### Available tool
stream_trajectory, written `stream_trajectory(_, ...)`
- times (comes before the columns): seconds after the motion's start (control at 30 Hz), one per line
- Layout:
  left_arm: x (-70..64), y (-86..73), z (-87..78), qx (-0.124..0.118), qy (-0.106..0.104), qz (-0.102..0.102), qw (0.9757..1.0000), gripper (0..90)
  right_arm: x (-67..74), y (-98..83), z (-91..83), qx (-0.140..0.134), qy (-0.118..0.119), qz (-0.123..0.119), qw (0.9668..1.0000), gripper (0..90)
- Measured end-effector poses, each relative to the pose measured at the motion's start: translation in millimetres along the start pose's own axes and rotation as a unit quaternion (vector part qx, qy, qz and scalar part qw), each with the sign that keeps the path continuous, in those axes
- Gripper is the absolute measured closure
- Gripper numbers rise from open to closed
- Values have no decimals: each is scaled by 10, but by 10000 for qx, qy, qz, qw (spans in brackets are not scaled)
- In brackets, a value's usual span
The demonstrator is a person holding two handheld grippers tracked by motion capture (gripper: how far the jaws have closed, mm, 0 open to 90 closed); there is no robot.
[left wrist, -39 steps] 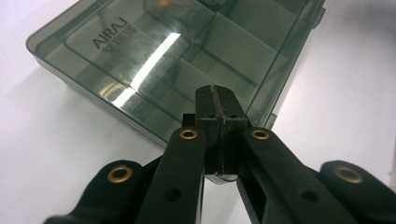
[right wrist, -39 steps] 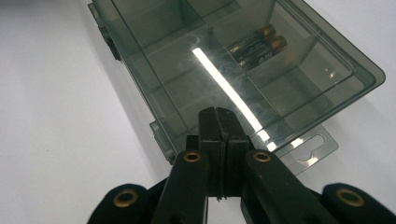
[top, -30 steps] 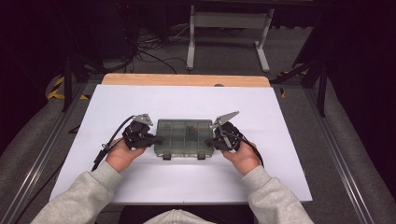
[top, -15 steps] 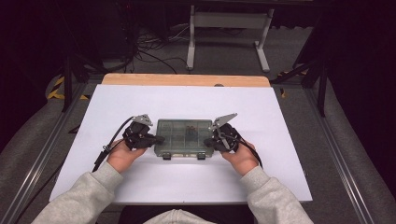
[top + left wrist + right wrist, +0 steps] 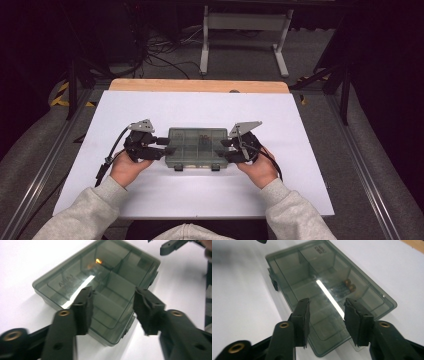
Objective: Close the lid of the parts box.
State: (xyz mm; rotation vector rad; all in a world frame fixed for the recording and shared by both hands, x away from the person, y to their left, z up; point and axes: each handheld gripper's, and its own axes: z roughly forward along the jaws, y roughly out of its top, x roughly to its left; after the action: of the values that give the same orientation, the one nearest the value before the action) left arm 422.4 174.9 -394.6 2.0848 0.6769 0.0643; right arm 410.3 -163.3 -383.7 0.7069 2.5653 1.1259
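A smoky see-through compartment box (image 5: 197,146) lies shut in the middle of the white table (image 5: 200,107). My left gripper (image 5: 167,146) is at its left short end and my right gripper (image 5: 226,148) at its right short end. Both pairs of jaws have just been opening and stand apart. In the left gripper view the left gripper (image 5: 113,291) hovers over the box (image 5: 72,277) end, pads clear of it. In the right gripper view the right gripper (image 5: 327,301) does likewise over the box (image 5: 312,270). Two batteries (image 5: 345,286) lie in one compartment.
A wooden strip (image 5: 200,85) runs along the table's far edge. Behind it stands a white metal frame (image 5: 245,30) among floor cables (image 5: 160,55). Metal rails (image 5: 360,170) flank the table. The left gripper's cable (image 5: 112,152) trails over the sheet.
Both grippers' jaws have spread apart at the ends of the box. The hands and the box have stayed where they were.
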Motion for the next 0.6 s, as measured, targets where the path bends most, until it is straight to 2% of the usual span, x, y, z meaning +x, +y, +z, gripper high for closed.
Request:
stream_trajectory(0.13,-7,-6,-59,-188,29,-14,9998,368,25,16,-68,-265,-59,-64,9996,425)
stream_trajectory(0.17,-11,-11,-76,-254,9,-45,9997,368,25,16,-68,-265,-59,-64,9996,425)
stream_trajectory(0.27,-38,-38,-147,-544,86,-20,9985,280,41,21,-121,-475,-123,-70,9988,318)
stream_trajectory(0.3,-38,-38,-147,-544,86,-20,9985,238,44,18,-140,-545,-164,-54,9984,295)
stream_trajectory(0.37,-56,-58,-178,-670,176,73,9976,218,44,13,-155,-562,-171,10,9983,275)
stream_trajectory(0.5,-73,-90,-228,-869,99,91,9961,168,58,-12,-216,-765,-219,-11,9968,218)
stream_trajectory(0.6,-80,-120,-280,-1083,83,110,9940,122,62,-38,-266,-992,-221,34,9948,183)
